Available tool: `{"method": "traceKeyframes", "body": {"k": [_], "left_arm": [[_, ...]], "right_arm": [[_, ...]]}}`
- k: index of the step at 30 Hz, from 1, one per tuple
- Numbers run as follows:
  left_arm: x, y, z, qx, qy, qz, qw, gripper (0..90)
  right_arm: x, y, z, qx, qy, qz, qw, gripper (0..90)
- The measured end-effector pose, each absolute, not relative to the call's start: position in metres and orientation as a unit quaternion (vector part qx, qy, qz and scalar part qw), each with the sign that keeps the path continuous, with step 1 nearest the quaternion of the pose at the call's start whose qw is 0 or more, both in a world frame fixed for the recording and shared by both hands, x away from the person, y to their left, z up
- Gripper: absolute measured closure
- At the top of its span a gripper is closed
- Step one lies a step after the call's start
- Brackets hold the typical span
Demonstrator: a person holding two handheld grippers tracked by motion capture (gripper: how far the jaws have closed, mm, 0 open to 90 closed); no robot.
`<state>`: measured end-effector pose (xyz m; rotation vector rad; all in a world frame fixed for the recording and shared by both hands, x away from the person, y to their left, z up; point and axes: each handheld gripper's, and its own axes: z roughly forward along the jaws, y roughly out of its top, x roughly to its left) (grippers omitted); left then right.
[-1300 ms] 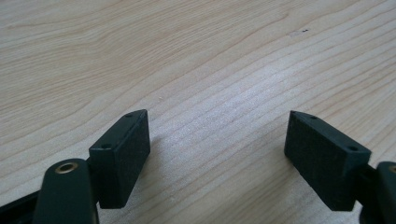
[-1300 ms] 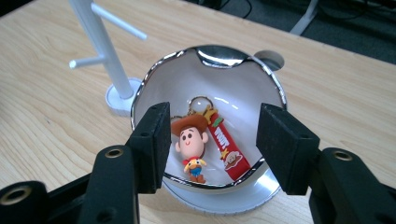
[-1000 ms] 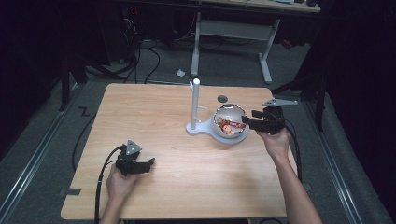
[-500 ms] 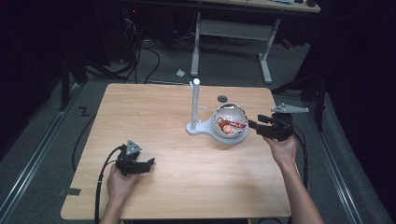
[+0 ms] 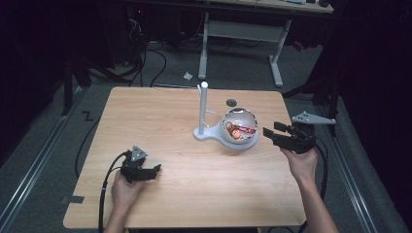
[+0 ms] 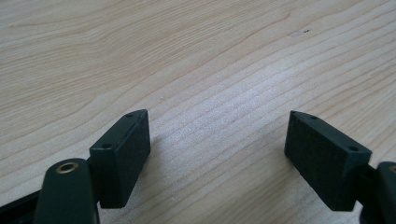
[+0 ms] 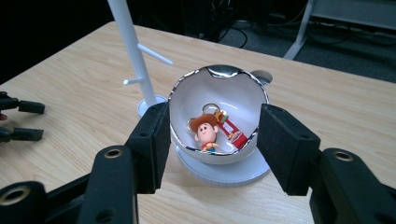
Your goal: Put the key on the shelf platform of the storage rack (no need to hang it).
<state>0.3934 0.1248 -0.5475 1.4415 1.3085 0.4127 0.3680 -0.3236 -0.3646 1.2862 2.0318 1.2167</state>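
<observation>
1. High view: my right gripper [image 5: 274, 136] is up off the table [image 5: 160, 111], just beside the bowl [image 5: 239, 127]. Its jaws point at the bowl, so I think I am about to reach in.
2. My right jaws are wide apart. They hold nothing. I keep them wide so that they can go around what I want to grab.
3. The toy [image 7: 207, 132] lies down in the bowl. It is a little cowboy on a ring, and a red tag [image 7: 230, 130] lies touching it.
4. The bowl is tipped toward me on its white base [image 7: 224, 169]. I think it is tipped so that I can see in and reach the toy.
5. A white stand [image 5: 204, 109] with small pegs is just beside the bowl. I guess the pegs are for hanging the ring.
6. My left gripper [image 5: 150, 171] is down by the near edge of the table, well apart from the bowl. Its jaws are wide apart too, with nothing in them. I think it just waits out of the way.
7. The right gripper view shows the toy's face, hat and ring. In the high view the toy is just a small red and brown blob.
8. The high view shows both my hands and the whole table. The left gripper view shows bare wood between my left jaws.
</observation>
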Motion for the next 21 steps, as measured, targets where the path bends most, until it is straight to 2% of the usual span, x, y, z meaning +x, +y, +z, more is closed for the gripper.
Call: {"method": "traceKeyframes", "body": {"k": [6, 21], "left_arm": [[0.393, 0.125, -0.547, 0.607, 0.552, 0.174, 0.545, 22.8], [0.393, 0.125, -0.547, 0.606, 0.552, 0.174, 0.545, 22.7]], "right_arm": [[0.359, -0.325, -0.362, 0.473, 0.736, 0.434, 0.216, 44.6], [0.329, -0.342, -0.380, 0.483, 0.713, 0.464, 0.208, 44.6]]}}
